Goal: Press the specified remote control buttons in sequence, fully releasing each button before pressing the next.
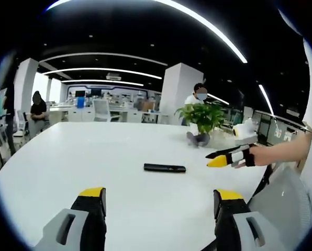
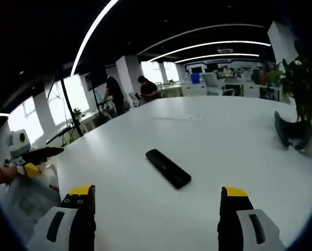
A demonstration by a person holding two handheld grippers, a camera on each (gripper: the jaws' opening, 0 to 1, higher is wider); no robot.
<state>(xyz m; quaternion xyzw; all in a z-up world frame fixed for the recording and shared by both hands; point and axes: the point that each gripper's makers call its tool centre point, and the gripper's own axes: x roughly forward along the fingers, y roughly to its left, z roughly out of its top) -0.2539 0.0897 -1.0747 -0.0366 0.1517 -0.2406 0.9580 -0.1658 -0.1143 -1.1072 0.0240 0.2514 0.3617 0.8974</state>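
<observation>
Remote control point(image 1: 165, 168), a slim black bar, lies flat on the white table point(image 1: 93, 157) in the left gripper view, ahead of the left gripper point(image 1: 159, 205), whose two yellow-tipped jaws stand wide apart with nothing between them, raised off the table surface and well short of the remote. Further right in that view the right gripper point(image 1: 219, 158) comes in from the side, held in a person's hand point(image 1: 260, 155), its yellow tips close together as far as the angle lets one judge; it hangs near the remote's right end without touching it. Behind it a potted plant point(image 1: 202, 116) sits on the table. In the right gripper view the left gripper point(image 2: 36, 157) shows at the far left edge off the table, then the right gripper's own jaws rise from the bottom, spread and empty, with the remote lying diagonally on the table between and beyond them, apart from both
</observation>
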